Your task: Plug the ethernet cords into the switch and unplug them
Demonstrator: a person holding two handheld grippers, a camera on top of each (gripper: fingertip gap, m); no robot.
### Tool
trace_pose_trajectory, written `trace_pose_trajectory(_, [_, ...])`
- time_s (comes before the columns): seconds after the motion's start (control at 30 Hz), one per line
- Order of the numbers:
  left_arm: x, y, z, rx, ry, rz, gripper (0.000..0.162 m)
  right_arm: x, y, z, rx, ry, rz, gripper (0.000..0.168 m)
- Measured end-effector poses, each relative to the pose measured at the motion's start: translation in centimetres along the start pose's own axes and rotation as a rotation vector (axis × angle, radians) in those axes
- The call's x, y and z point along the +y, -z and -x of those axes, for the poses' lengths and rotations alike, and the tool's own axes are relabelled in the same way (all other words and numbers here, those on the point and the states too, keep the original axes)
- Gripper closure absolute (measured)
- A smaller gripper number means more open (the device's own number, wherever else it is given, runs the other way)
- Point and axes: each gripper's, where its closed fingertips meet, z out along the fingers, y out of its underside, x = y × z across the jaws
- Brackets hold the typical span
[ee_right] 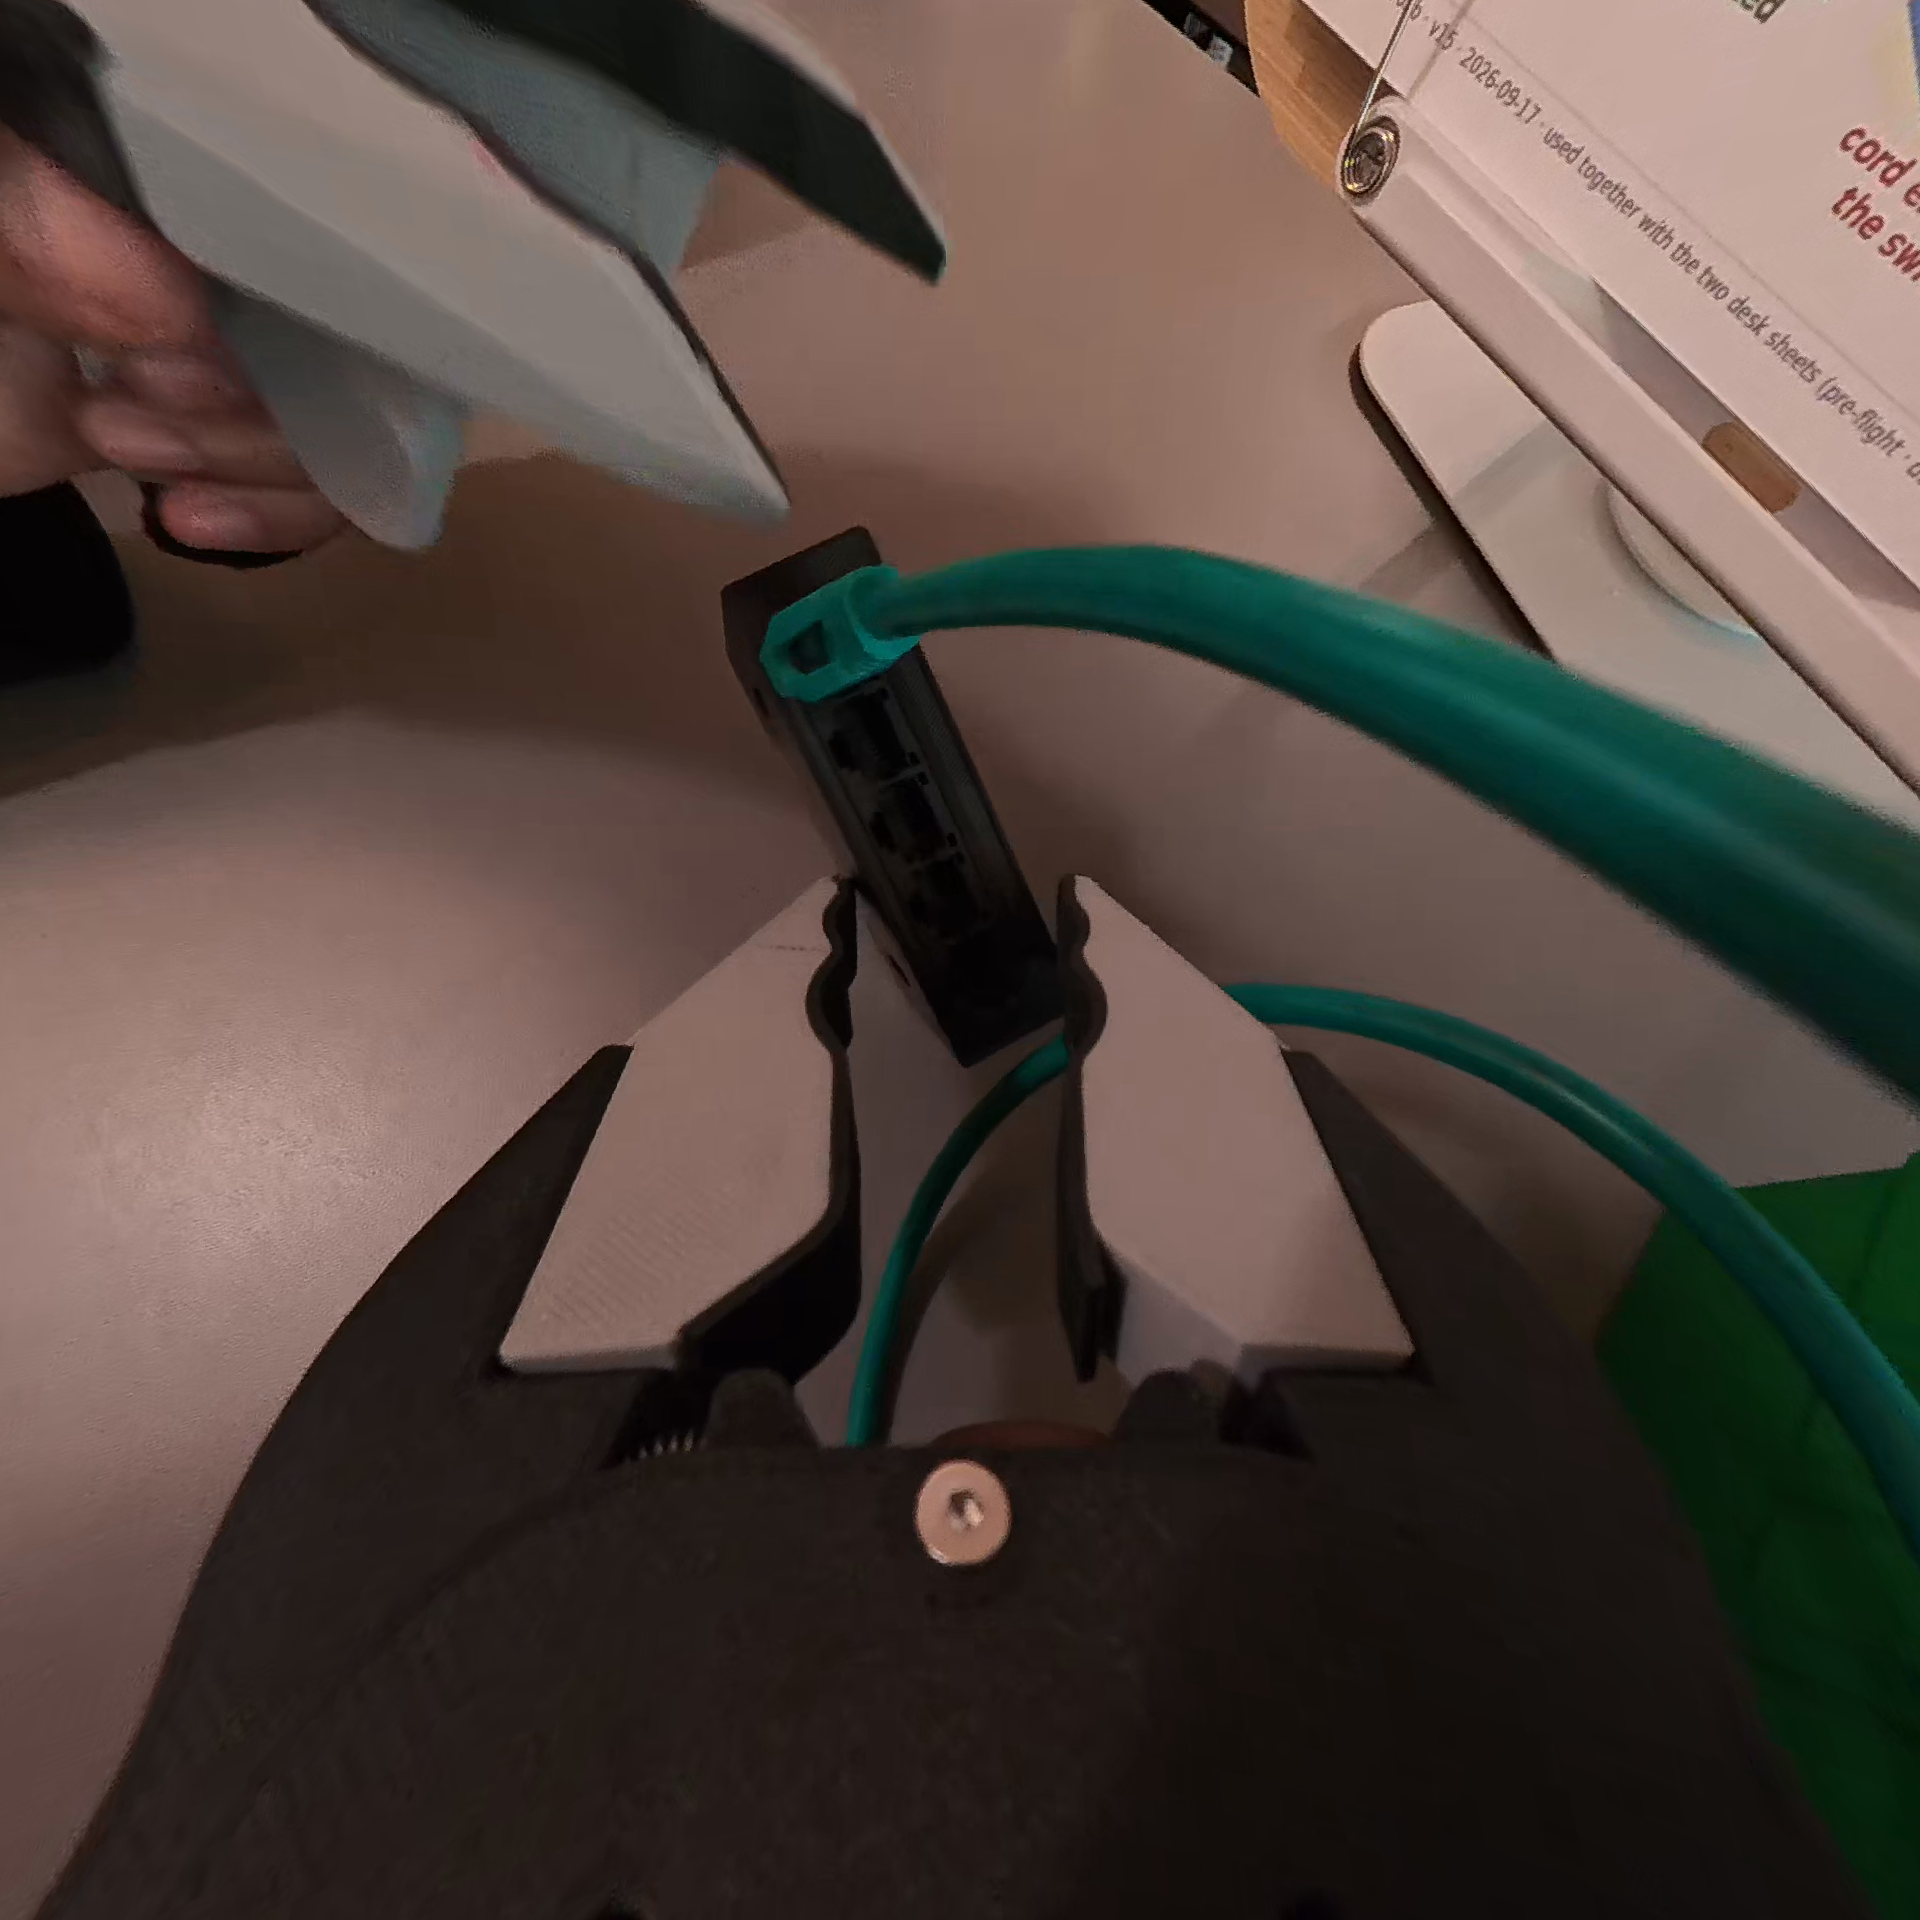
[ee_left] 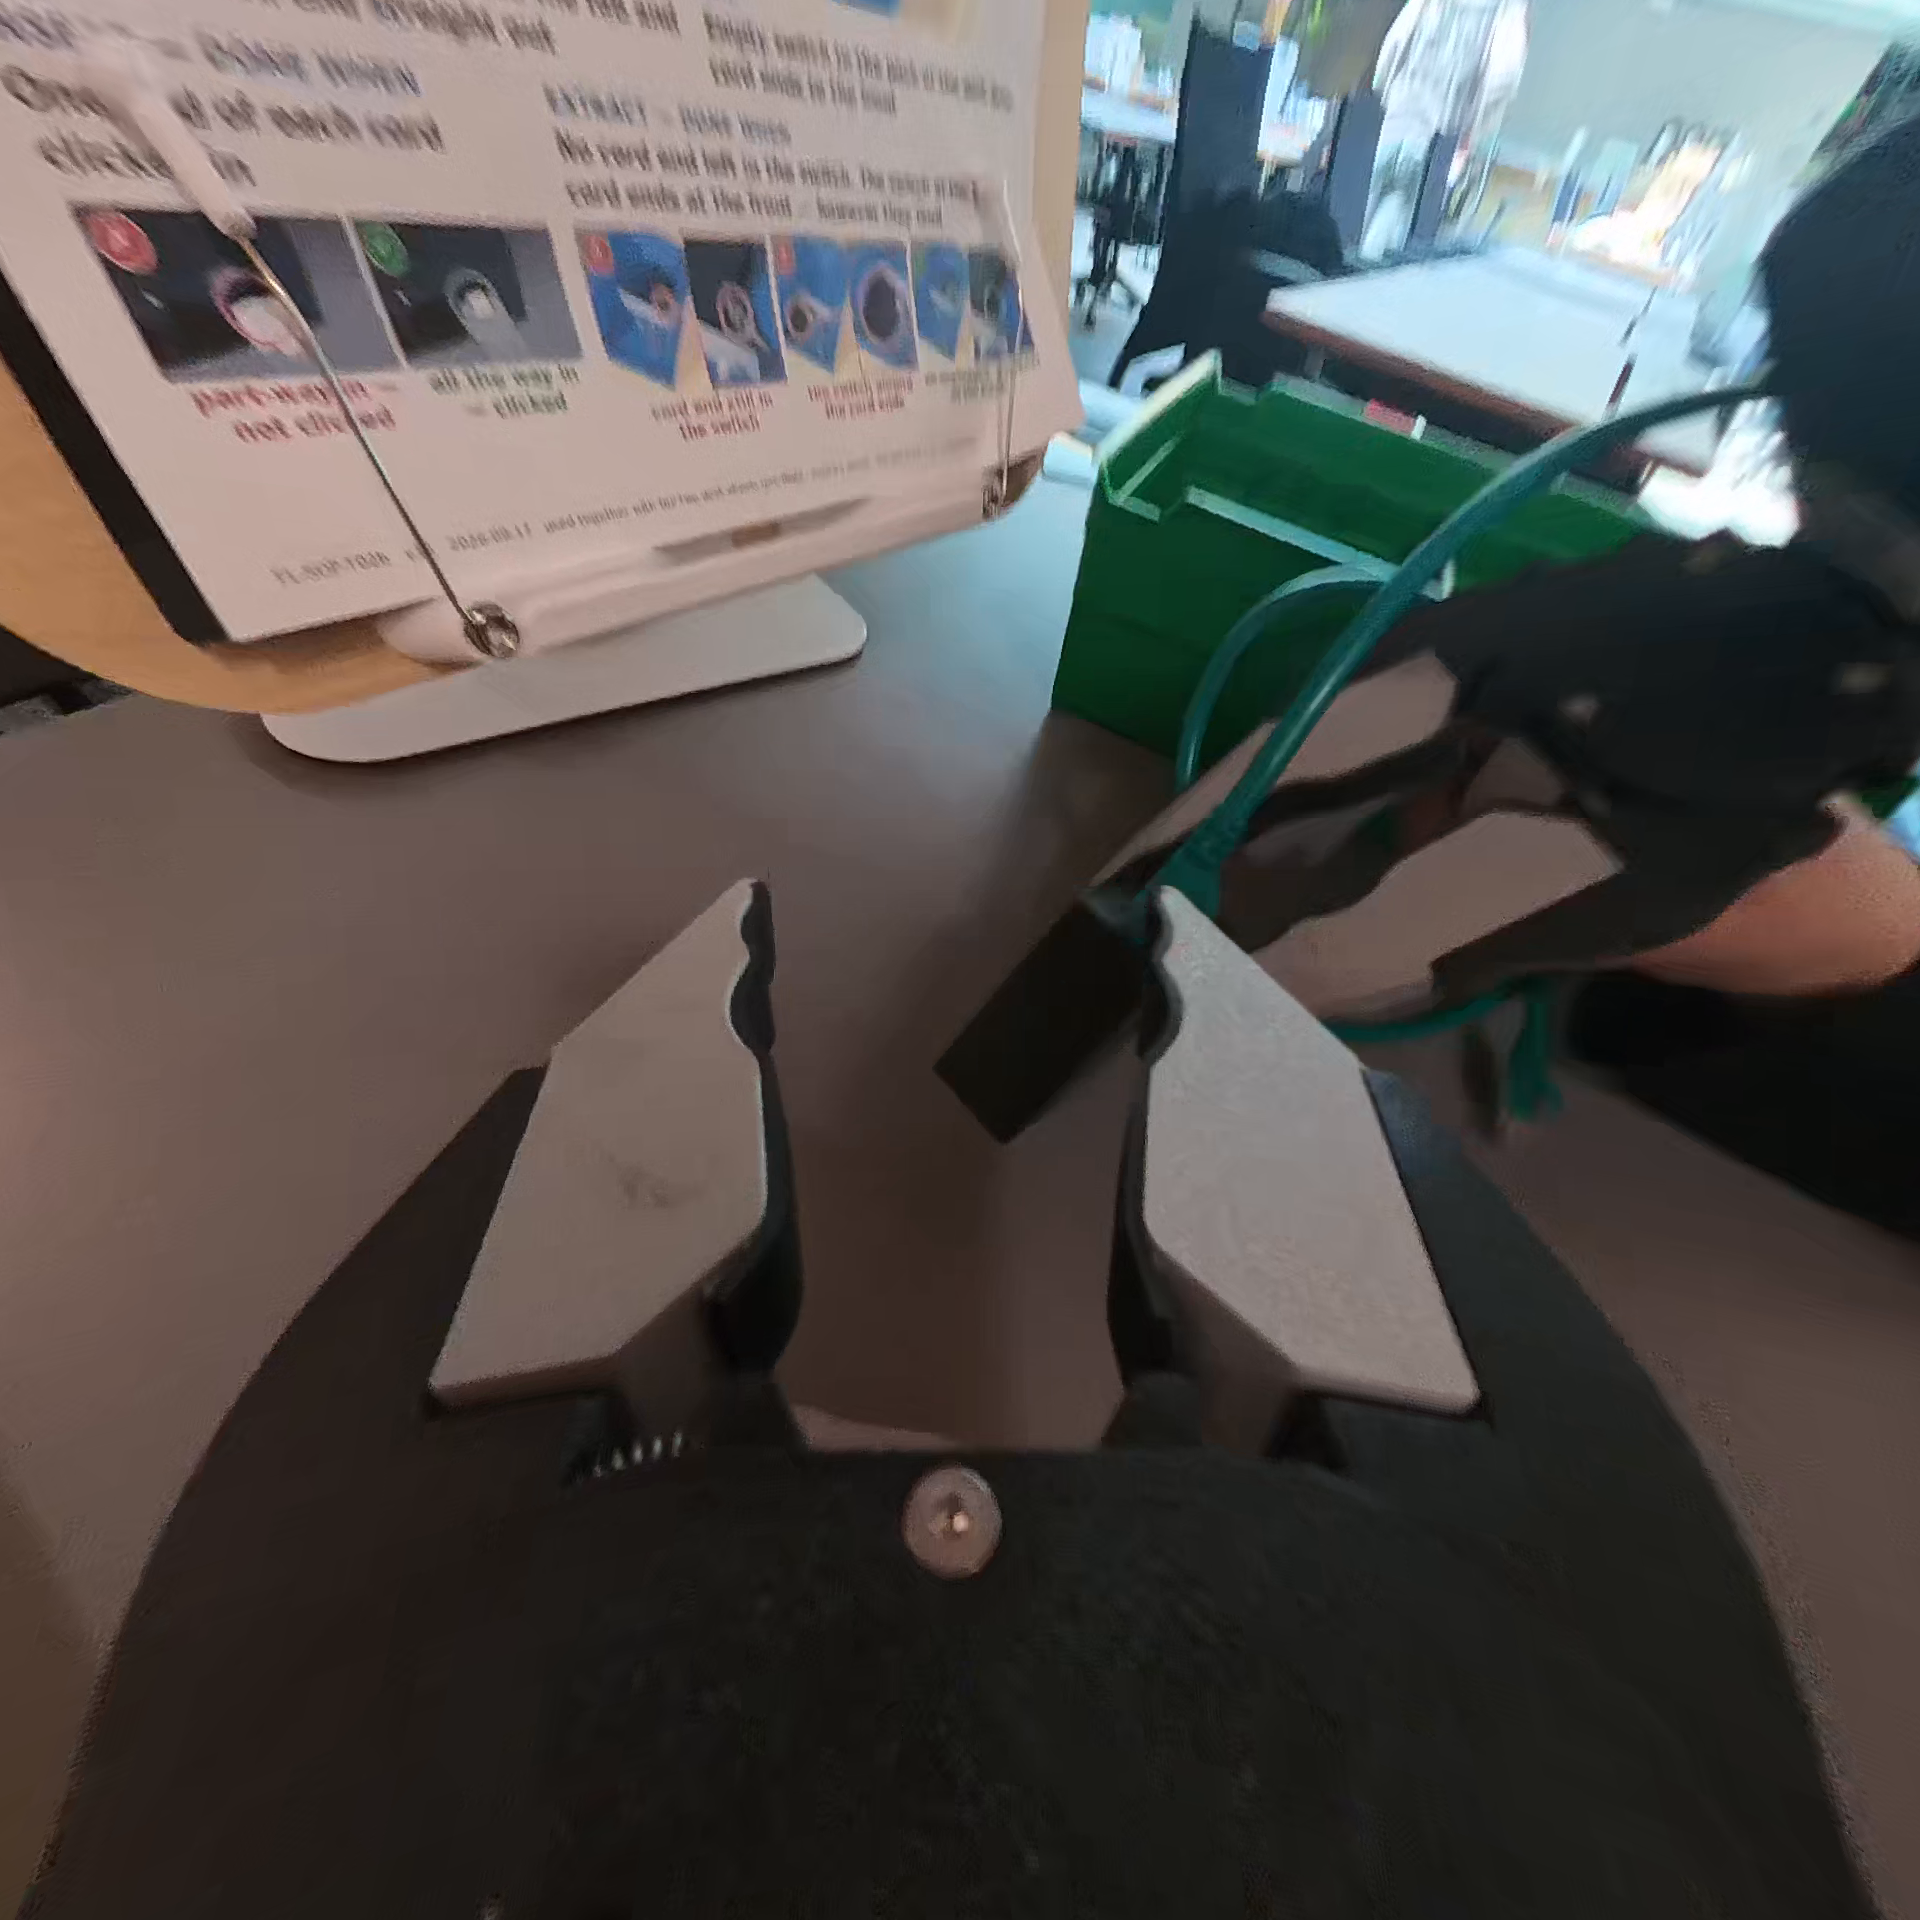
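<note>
A small black switch point(ee_right: 914, 821) stands on edge on the brown table, its row of ports facing my right camera. My right gripper point(ee_right: 956, 925) is shut on its near end. A teal ethernet cord point(ee_right: 1351, 707) arches in from the right, and its plug point(ee_right: 826, 649) sits in the farthest port. A second loop of teal cord point(ee_right: 925, 1216) runs between my right fingers. My left gripper point(ee_left: 961, 935) is open and empty, with its right finger beside the switch point(ee_left: 1039, 1018). The left gripper also shows at the top left of the right wrist view point(ee_right: 857, 384), held by a hand.
A green bin point(ee_left: 1226, 582) stands at the back right, also seen in the right wrist view point(ee_right: 1818, 1455). A document stand with an instruction sheet point(ee_left: 520, 312) on a white base point(ee_left: 582, 675) is at the back left. Other desks lie beyond the table.
</note>
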Motion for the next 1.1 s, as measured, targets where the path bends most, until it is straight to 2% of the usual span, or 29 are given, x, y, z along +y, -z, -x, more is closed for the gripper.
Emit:
trace_pose_trajectory(0.03, [0.7, -0.3, -0.1, 0.0, -0.035, 0.035, 0.095, 0.0, 0.0, 0.0, 0.001, -0.004, -0.001, 0.133])
trace_pose_trajectory(0.1, [0.8, -0.3, -1.0, 0.047, -0.065, 0.026, 0.115, 0.0, 0.0, -0.1, 0.002, -0.013, -0.001, 0.131])
trace_pose_trajectory(0.3, [1.3, -0.3, -2.3, 0.137, -0.014, 0.059, 0.139, -0.1, 0.0, -0.6, 0.047, -0.018, 0.001, 0.128])
trace_pose_trajectory(0.4, [2.3, -0.6, -2.2, 0.143, -0.002, 0.116, 0.135, -0.6, 0.3, -0.7, 0.046, -0.033, -0.031, 0.122])
trace_pose_trajectory(0.47, [3.1, -0.8, -2.5, 0.163, 0.0, 0.164, 0.131, -1.7, 0.8, 0.4, -0.041, -0.071, -0.094, 0.116])
trace_pose_trajectory(0.5, [3.7, -1.0, -2.4, 0.147, -0.013, 0.196, 0.128, -2.5, 1.4, 1.2, -0.109, -0.097, -0.147, 0.116])
trace_pose_trajectory(0.53, [4.1, -1.2, -2.2, 0.127, -0.032, 0.212, 0.122, -3.3, 2.0, 1.7, -0.159, -0.127, -0.197, 0.128])
trace_pose_trajectory(0.57, [4.0, -1.3, -2.4, 0.127, -0.037, 0.204, 0.123, -3.8, 2.4, 1.7, -0.18, -0.157, -0.233, 0.124])
trace_pose_trajectory(0.83, [3.8, -1.7, -2.7, 0.084, -0.099, 0.215, 0.121, -3.9, 2.3, -0.7, -0.111, -0.278, -0.27, 0.129])
trace_pose_trajectory(0.97, [3.6, -1.8, -2.7, 0.038, -0.134, 0.203, 0.119, -4.2, 2.4, -0.6, -0.097, -0.261, -0.286, 0.138])
trace_pose_trajectory(1.1, [3.5, -1.5, -2.2, -0.056, -0.138, 0.177, 0.115, -4.3, 2.3, -0.1, -0.099, -0.22, -0.303, 0.133])
